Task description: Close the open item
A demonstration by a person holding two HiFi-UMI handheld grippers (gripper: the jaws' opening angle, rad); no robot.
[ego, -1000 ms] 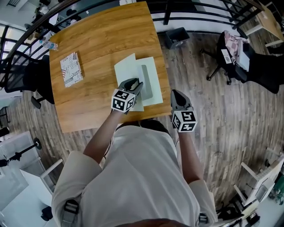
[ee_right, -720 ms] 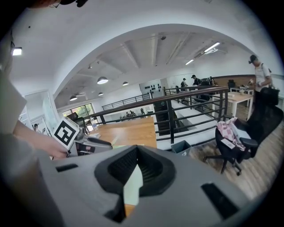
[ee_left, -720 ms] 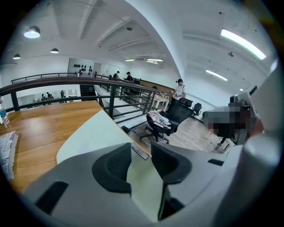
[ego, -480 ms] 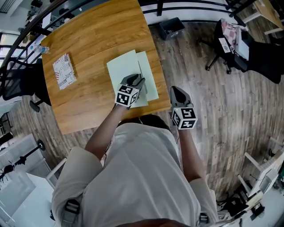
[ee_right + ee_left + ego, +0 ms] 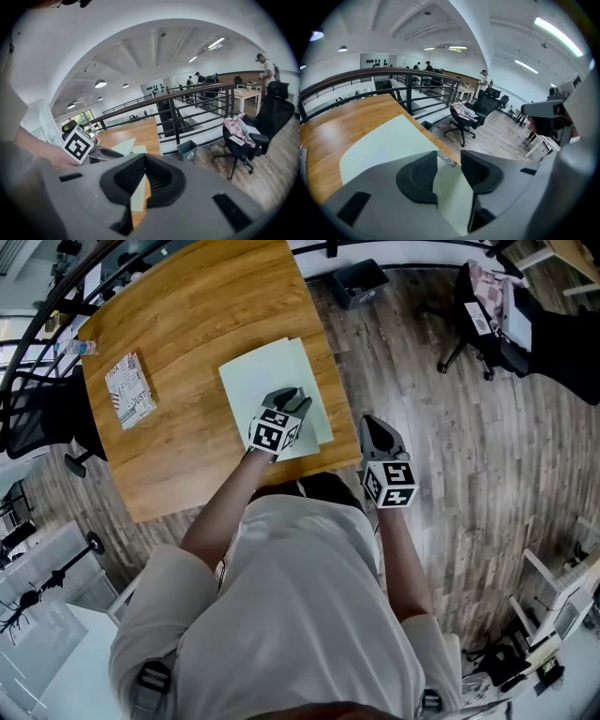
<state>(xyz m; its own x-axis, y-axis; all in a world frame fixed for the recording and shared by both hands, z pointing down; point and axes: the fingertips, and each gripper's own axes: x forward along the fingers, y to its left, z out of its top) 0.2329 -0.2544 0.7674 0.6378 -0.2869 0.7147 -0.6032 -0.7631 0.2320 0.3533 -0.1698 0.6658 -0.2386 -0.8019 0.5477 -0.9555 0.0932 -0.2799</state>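
No word or number can be read for certain. The small booklet (image 5: 128, 390) on the wooden table (image 5: 187, 324), at about nine o'clock from the pale green folder (image 5: 262, 376), carries red and black print on white, too small to make out. The cube (image 5: 275, 431) on the left gripper (image 5: 292, 397) and the one on the right gripper (image 5: 372, 425) bear black-and-white square markers, no letters

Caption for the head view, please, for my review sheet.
Left tool, open, over a pale green folder on the wooden table; right tool beside its edge.
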